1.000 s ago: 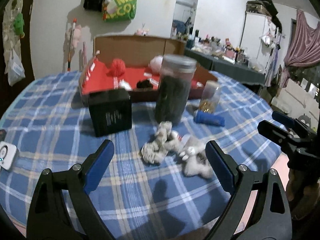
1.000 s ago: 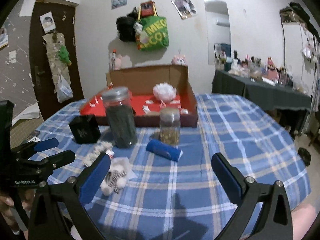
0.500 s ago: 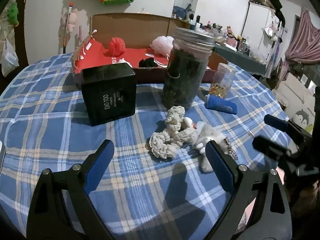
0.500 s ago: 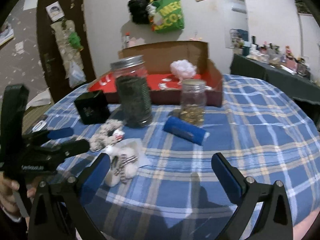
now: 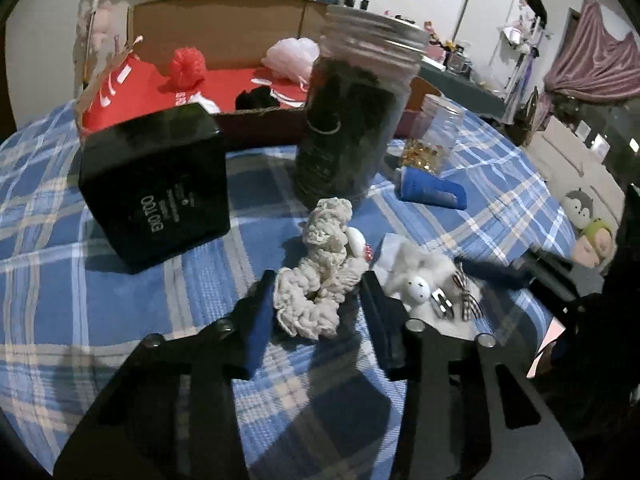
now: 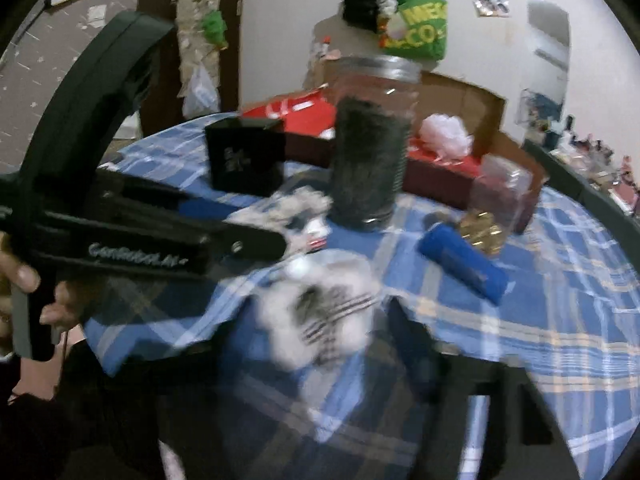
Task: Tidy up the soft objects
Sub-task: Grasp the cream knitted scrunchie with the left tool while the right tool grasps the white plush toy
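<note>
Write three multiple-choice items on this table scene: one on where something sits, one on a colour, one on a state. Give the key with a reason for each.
1. Where is the black box?
A. Inside the cardboard tray
B. On the cloth, left of the tall jar in the left wrist view
C. On top of the tall jar

2. What colour is the roll lying by the small jar?
A. Blue
B. Yellow
C. Green

3. How does the tall jar stand?
A. On its side
B. Upside down
C. Upright, lid on

Key: 1 B, the box rests on the plaid cloth in front of the tray, left of the jar. 2 A, the roll is plainly blue in both views. 3 C, the jar stands on its base with its metal lid on top.
</note>
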A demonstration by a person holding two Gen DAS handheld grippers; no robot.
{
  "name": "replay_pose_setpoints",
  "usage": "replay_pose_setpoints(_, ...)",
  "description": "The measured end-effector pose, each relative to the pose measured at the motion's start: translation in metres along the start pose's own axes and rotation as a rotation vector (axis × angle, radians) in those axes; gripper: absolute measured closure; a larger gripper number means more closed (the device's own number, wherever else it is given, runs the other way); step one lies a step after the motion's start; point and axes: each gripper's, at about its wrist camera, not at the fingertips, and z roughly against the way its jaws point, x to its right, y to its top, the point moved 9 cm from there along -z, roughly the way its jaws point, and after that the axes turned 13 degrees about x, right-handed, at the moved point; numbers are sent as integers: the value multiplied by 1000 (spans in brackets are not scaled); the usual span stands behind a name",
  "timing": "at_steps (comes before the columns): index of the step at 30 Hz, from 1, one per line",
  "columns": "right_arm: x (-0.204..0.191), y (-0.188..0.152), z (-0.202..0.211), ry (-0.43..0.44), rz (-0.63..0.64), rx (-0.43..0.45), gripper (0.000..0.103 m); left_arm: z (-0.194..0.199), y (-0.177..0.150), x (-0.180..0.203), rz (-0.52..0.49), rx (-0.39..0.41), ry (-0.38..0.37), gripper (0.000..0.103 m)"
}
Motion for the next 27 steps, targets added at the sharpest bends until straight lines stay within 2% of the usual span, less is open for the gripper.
replay_pose_setpoints(2, 2, 3, 6, 0, -16, 28, 57, 3, -1, 2, 6, 0, -13, 71)
replay_pose_setpoints(5, 9, 11, 17, 10, -64, 67, 60, 10, 1, 4, 11, 11, -20, 75)
replay_pose_setpoints(9, 22, 24, 27, 9, -106, 102, 65, 16, 3, 7, 20, 21, -38, 76)
replay_pose_setpoints(10, 24, 27, 29, 6, -109, 107, 69, 18, 3, 9, 11, 24, -33, 76)
replay_pose_setpoints(11, 26, 29, 30, 7, -113, 110, 86, 18, 3, 9, 5, 25, -26, 76)
replay_pose_setpoints(16, 37, 25, 26, 3, -149, 90, 87, 17, -3, 6, -6, 10, -7, 76)
replay_pose_setpoints(19, 46, 20, 26, 26, -210, 81, 87, 17, -5, 3, 20, 14, -15, 74)
replay_pose_setpoints(21, 55, 16, 25, 3, -232, 71, 85, 16, -6, 2, 24, 1, -18, 69)
replay_pose_setpoints(23, 65, 11, 24, -29, -239, 54, 75, 15, -5, 0, 14, 6, -1, 34)
replay_pose_setpoints(24, 68, 9, 23, -39, -237, 43, 68, 17, -3, 1, 1, 26, 5, 33)
replay_pose_setpoints(26, 73, 6, 24, -66, -220, 38, 31, 17, -1, 4, -22, 35, -1, 33)
replay_pose_setpoints(27, 74, 6, 24, -76, -209, 38, 23, 16, 0, 5, -29, 28, 0, 33)
